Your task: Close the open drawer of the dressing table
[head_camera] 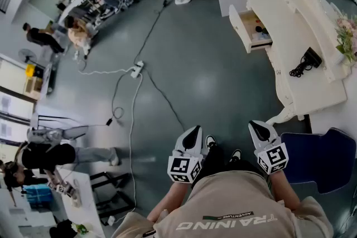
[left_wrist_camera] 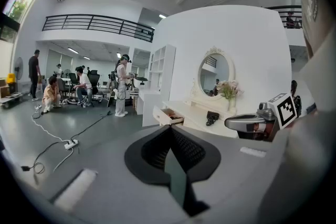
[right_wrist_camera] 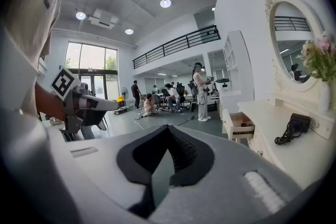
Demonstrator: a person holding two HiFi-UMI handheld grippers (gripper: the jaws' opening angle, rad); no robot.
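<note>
The white dressing table (head_camera: 312,83) stands at the upper right of the head view. Its drawer (head_camera: 250,28) is pulled out toward the floor, with small items inside. The same open drawer (left_wrist_camera: 168,116) shows in the left gripper view, and the drawer (right_wrist_camera: 239,125) shows again in the right gripper view. My left gripper (head_camera: 194,131) and right gripper (head_camera: 257,127) are held low in front of the person's body, well short of the table. Both are shut with nothing in them. The left gripper (left_wrist_camera: 169,129) and right gripper (right_wrist_camera: 168,130) point toward the room.
A black hair dryer (head_camera: 306,61) with its cord lies on the tabletop, and flowers (head_camera: 347,36) stand by the mirror. A blue chair (head_camera: 321,156) is right of the person. A power strip (head_camera: 137,69) and cables cross the grey floor. Several people work at the far left.
</note>
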